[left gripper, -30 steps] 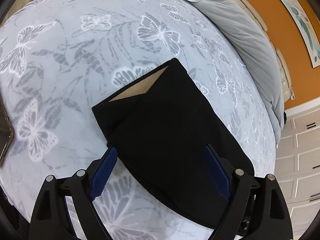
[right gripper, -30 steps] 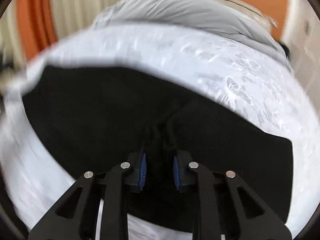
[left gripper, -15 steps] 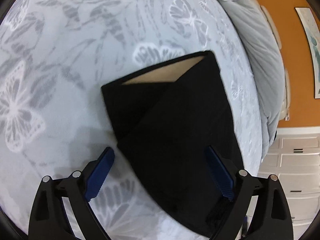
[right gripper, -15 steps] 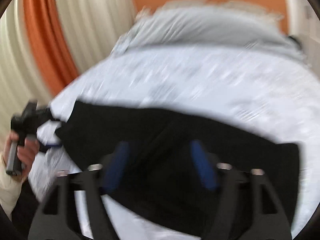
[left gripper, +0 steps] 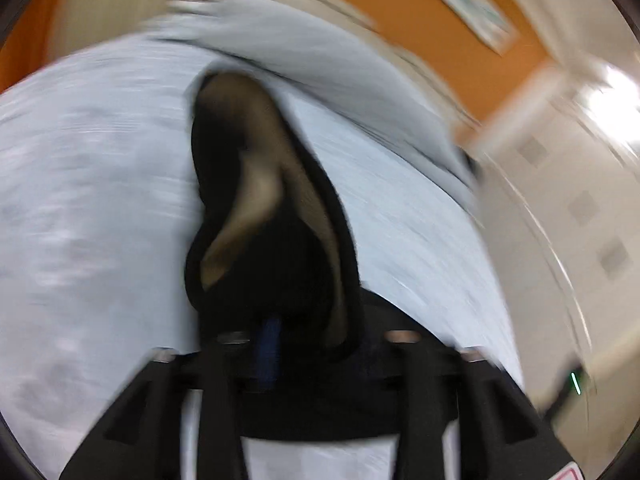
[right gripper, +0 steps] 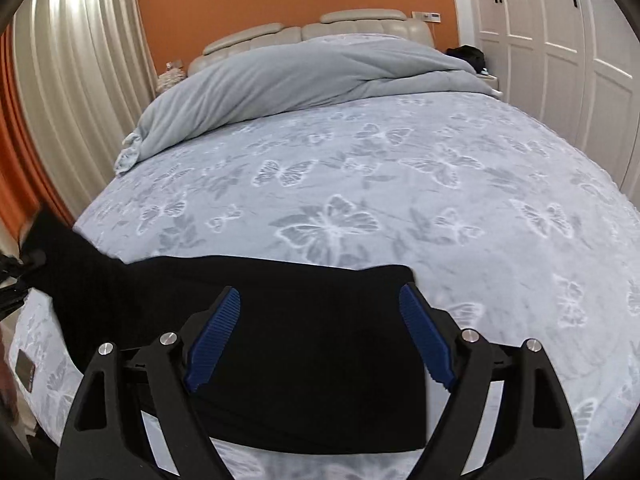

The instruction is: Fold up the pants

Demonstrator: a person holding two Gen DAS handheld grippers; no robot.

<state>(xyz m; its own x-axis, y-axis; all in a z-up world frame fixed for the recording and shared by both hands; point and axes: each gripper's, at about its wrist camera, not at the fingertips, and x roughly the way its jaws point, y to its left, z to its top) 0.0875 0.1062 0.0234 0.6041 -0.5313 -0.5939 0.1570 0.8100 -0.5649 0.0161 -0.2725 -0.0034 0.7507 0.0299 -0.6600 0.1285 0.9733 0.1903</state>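
The black pants (right gripper: 304,344) lie folded across the near part of the bed; their left end rises off the bed toward the left gripper at the frame's left edge. My right gripper (right gripper: 320,336) is open and empty, just above the flat right part. In the blurred left wrist view my left gripper (left gripper: 304,340) is shut on the black pants (left gripper: 280,240), holding one end lifted so the tan inner lining shows.
The bed (right gripper: 400,184) has a pale blue butterfly-print cover. A grey duvet (right gripper: 304,80) is bunched at the headboard. Curtains (right gripper: 80,80) hang on the left, white wardrobes (right gripper: 560,40) stand on the right. A small dark object (right gripper: 25,364) lies at the bed's near left edge.
My left gripper has shut on one end of the pants and lifted it, swinging fast. My right gripper let go of the pants, opened and drew back above them.
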